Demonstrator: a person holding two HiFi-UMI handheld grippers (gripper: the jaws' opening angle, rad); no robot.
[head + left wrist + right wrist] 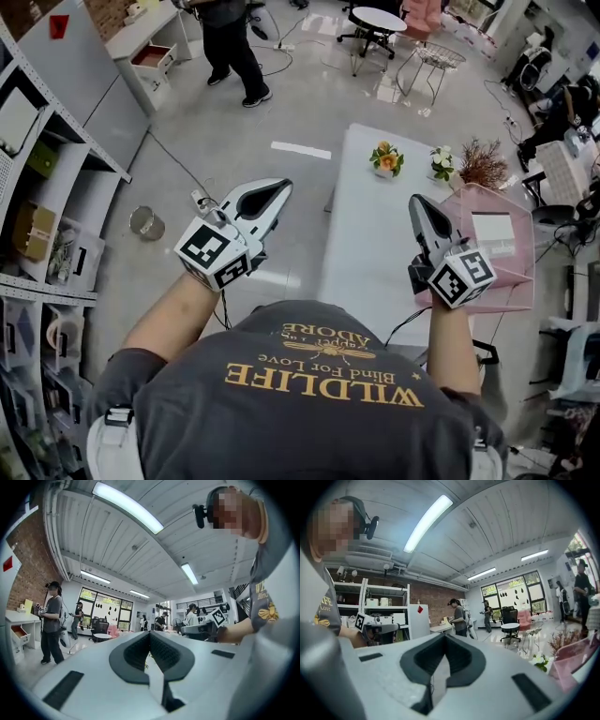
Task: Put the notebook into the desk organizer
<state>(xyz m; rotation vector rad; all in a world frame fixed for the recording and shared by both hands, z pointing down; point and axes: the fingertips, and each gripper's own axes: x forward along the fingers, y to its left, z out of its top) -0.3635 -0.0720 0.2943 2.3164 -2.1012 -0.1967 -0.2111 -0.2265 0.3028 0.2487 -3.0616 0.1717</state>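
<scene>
White desk [375, 234] centre, pink organizer [539, 272] on its 3 o'clock edge. Left claw [281, 187] clenched, empty, raised over floor at desk's 9 o'clock. Right claw [417, 202] clenched, empty, at organizer's 9 o'clock. White notebook [492, 230] lies inside organizer. Flowers [386, 159] at desk's 12 o'clock

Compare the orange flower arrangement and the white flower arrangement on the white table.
The orange flower arrangement has orange blooms among green leaves; the white flower arrangement has pale blooms. The orange one stands further left; the white one stands beside the brown dried sprigs. Both are small, upright, at the far end of the white table.
</scene>
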